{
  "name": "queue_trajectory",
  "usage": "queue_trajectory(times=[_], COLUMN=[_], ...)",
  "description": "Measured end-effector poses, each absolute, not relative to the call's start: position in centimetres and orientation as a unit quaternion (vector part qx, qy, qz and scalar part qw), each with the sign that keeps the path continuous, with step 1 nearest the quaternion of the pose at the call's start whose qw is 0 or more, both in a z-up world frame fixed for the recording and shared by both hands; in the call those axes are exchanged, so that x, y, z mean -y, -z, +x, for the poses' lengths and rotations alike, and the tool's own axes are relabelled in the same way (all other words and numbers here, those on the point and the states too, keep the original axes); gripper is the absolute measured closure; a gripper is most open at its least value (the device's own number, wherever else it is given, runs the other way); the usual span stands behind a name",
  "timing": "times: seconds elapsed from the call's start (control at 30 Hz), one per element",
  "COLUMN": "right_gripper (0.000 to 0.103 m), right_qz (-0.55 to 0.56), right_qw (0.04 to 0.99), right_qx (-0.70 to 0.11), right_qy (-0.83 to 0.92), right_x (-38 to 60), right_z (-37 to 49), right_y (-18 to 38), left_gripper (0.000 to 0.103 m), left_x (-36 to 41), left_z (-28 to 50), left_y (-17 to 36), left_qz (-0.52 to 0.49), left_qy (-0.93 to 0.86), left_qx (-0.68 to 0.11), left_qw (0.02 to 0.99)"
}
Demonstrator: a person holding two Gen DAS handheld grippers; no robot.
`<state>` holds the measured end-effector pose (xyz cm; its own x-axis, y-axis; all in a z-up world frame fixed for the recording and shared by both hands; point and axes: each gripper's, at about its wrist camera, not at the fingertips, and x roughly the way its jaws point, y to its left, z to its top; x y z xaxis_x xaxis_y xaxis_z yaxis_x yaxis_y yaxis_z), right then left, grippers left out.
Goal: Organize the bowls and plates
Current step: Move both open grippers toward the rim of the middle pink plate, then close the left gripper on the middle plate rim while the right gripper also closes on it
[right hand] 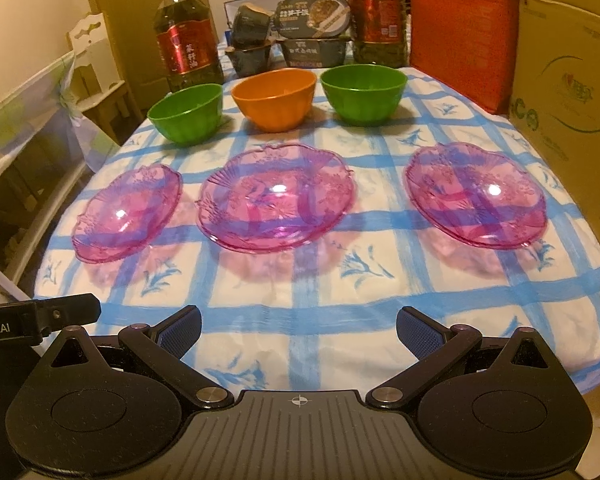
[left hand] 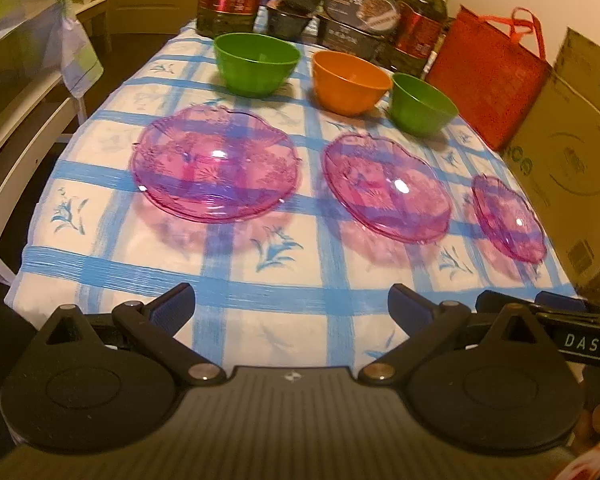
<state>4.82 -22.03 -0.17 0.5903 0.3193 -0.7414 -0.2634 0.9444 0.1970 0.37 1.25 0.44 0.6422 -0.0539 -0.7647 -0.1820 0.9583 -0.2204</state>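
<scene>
Plates, three pink see-through ones, lie in a row across the checked tablecloth point(right hand: 300, 300), with three bowls lined up behind them: a green bowl point(right hand: 187, 118), an orange bowl point(right hand: 275, 98) and a second green bowl point(right hand: 364, 94). None is stacked yet, so the sorting looks not yet begun.

The right gripper point(right hand: 300, 330) hangs at the near edge of the table, its blue-padded fingers spread wide and holding nothing; the middle plate point(right hand: 275, 200) lies straight ahead of it, the right plate point(right hand: 476, 196) ahead and to its right. The left gripper point(left hand: 291, 306) is likewise spread and empty, and the left plate point(left hand: 215, 168) lies ahead, slightly to its left (so each hand has its own nearest plate). The row runs side to side, across both grippers' line of reach.

Readable writing is scant: "DAS" on the right gripper's body, "obot.AI" on the left one. The red labels on the oil bottles point(right hand: 187, 40) are not legible.
</scene>
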Motion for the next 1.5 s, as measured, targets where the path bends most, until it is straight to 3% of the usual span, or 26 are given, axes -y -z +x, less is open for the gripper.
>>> queue_trajectory(times=[0.7,0.77,1.03,1.17,1.33,1.5], right_gripper=[0.001,0.011,0.035,0.046,0.051,0.057], right_qz=[0.058,0.065,0.084,0.092,0.090,0.085], right_qw=[0.881,0.878,0.867,0.860,0.856,0.855], right_qx=[-0.412,-0.414,-0.435,-0.446,-0.453,-0.456], right_qy=[-0.224,-0.230,-0.228,-0.230,-0.231,-0.231], right_x=[13.0,12.1,9.4,8.1,6.8,6.0], right_z=[9.5,10.2,13.0,14.3,15.7,16.6], right_y=[0.6,0.8,2.8,3.7,4.5,5.0], left_gripper=[0.001,0.001,0.002,0.012,0.021,0.039], left_x=[-12.3,-13.2,-15.9,-16.7,-17.4,-17.7], left_z=[4.4,5.1,7.8,9.2,10.5,11.5], left_y=[0.4,0.7,2.3,3.2,4.1,4.8], left_qz=[-0.172,-0.173,-0.174,-0.168,-0.164,-0.164], left_qy=[-0.090,-0.093,-0.100,-0.094,-0.089,-0.080], left_qx=[-0.405,-0.408,-0.420,-0.430,-0.434,-0.434], left_qw=[0.893,0.892,0.885,0.882,0.882,0.882])
